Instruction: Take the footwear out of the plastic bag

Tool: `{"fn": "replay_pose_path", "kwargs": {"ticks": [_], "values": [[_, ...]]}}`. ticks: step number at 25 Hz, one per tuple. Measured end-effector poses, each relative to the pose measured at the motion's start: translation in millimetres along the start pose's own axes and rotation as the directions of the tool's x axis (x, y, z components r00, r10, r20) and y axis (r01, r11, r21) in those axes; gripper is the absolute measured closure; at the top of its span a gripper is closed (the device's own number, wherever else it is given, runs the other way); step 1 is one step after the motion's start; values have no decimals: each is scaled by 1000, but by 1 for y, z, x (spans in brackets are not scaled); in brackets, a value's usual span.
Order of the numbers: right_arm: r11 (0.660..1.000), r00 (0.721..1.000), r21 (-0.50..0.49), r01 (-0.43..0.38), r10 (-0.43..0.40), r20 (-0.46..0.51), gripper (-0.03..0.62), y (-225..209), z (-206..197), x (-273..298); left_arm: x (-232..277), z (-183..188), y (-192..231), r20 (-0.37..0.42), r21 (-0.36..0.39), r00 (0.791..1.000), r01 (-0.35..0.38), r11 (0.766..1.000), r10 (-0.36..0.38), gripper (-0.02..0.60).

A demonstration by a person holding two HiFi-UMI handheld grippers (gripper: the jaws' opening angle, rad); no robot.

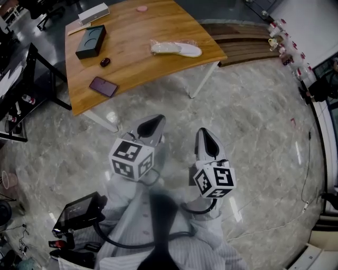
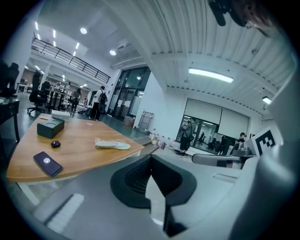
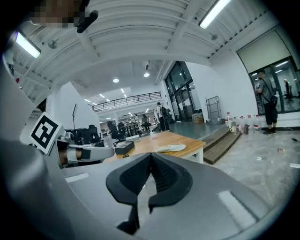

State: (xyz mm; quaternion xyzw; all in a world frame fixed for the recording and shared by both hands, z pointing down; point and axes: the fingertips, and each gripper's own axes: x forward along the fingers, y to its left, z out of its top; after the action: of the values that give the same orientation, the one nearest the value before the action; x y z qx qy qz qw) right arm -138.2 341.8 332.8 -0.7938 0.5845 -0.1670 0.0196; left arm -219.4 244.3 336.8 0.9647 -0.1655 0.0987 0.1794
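A clear plastic bag with pale footwear (image 1: 175,49) inside lies flat near the right corner of the wooden table (image 1: 132,63). It also shows as a small pale shape, the bagged footwear (image 2: 112,145) in the left gripper view and the bagged footwear (image 3: 170,148) in the right gripper view. My left gripper (image 1: 151,125) and right gripper (image 1: 208,141) hang over the marble floor, well short of the table. Both are shut with nothing between their jaws, as the left gripper (image 2: 151,174) and right gripper (image 3: 151,172) views show.
On the table lie a dark phone (image 1: 103,86), a black box (image 1: 91,41), a small dark object (image 1: 105,62), a white box (image 1: 93,13) and a pink disc (image 1: 141,8). Wooden steps (image 1: 248,45) run beyond the table's right corner. Desks and chairs stand at the left.
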Motion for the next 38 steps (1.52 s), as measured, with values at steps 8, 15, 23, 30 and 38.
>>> {"fn": "replay_pose_path", "kwargs": {"ticks": [8,15,23,30,38], "values": [[995,994,-23,-101,100,-35,580,-40,49,167,132,59,76,-7,-30,1000,5,1000,-5,580],[993,988,13,-121,122,-100,581,-89,80,280,233,96,128,-70,-40,998,-1,999,-2,580],[985,950,72,-158,172,-259,580,-181,74,392,333,103,203,-125,-136,986,-128,982,111,580],[924,806,281,-260,368,-464,580,-259,65,476,398,104,254,-190,-306,960,-256,917,205,579],[835,504,506,-216,539,-674,486,-290,-8,514,355,51,336,-315,-542,926,-355,762,208,394]]}}
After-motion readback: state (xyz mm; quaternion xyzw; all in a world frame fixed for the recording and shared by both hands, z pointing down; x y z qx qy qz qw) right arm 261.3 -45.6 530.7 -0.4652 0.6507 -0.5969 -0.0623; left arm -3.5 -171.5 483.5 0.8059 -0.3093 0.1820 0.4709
